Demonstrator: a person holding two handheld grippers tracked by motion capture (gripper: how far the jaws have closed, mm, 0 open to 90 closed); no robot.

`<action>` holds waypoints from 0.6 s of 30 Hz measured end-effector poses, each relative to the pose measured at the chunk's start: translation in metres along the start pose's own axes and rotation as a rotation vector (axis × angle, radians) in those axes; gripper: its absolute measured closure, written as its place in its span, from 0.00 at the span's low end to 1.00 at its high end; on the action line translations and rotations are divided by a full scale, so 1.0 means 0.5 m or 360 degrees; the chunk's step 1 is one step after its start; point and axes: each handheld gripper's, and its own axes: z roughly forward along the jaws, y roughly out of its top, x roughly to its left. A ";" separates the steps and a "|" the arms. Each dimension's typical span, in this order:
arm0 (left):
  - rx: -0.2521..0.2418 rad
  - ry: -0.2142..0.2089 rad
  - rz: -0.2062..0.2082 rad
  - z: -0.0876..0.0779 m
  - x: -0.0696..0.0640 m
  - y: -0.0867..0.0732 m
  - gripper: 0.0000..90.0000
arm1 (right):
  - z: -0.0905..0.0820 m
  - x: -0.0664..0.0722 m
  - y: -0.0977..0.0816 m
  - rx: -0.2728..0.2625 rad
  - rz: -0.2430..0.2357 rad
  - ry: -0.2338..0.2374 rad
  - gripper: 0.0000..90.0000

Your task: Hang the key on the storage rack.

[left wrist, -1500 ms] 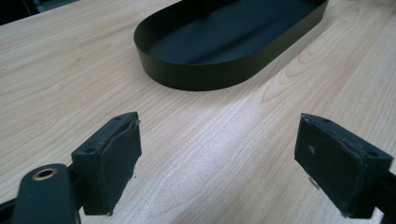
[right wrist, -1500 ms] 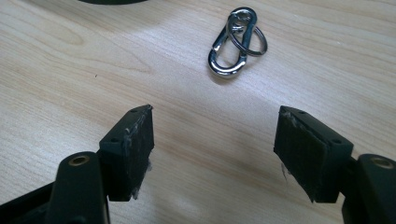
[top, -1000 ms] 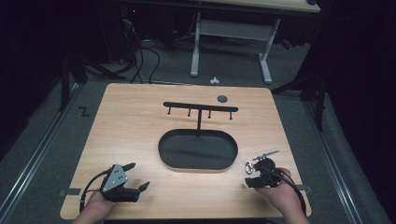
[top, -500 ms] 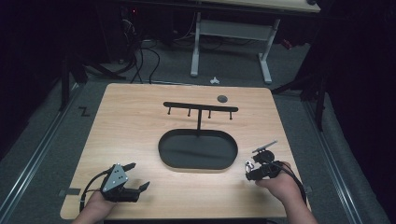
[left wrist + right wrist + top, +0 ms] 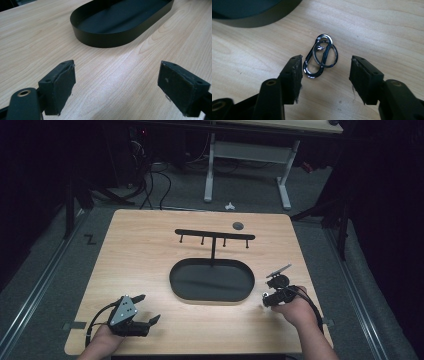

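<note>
Left black two-jaw hand-held gripper [image 5: 145,309] carries a grey three-cornered plate with screw holes on top; black cable loops from its rear; right black two-jaw gripper [image 5: 324,81] has blocky, square-ended pads [image 5: 292,77] with frayed edges; brass-ringed screw holes mark the jaw arms.

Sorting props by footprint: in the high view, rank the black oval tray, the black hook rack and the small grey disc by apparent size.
1. Black oval tray
2. Black hook rack
3. Small grey disc, far the smallest
</note>
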 end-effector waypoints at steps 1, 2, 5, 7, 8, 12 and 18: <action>0.0000 -0.0001 -0.0002 0.000 0.000 0.000 0.17 | 0.002 -0.003 0.004 0.0003 -0.0004 -0.0001 0.54; -0.0001 -0.0001 -0.0003 0.000 0.000 0.000 0.17 | 0.003 -0.003 0.005 0.0009 -0.0004 0.0005 0.56; 0.0000 -0.0001 -0.0004 0.000 0.000 0.000 0.17 | 0.009 -0.005 0.009 0.0026 -0.0015 0.0021 0.59; 0.0000 -0.0001 -0.0005 0.000 0.000 0.000 0.17 | 0.011 -0.005 0.010 0.0029 -0.0018 0.0024 0.60; 0.0001 -0.0001 -0.0005 0.000 0.000 0.000 0.17 | 0.013 -0.007 0.012 0.0027 -0.0017 0.0027 0.62; 0.0001 0.0000 -0.0005 0.001 0.000 0.000 0.17 | 0.019 -0.008 0.013 0.0046 -0.0026 0.0029 0.65; 0.0003 -0.0002 -0.0007 0.001 0.000 0.000 0.17 | 0.021 -0.006 0.012 0.0034 -0.0043 0.0051 0.75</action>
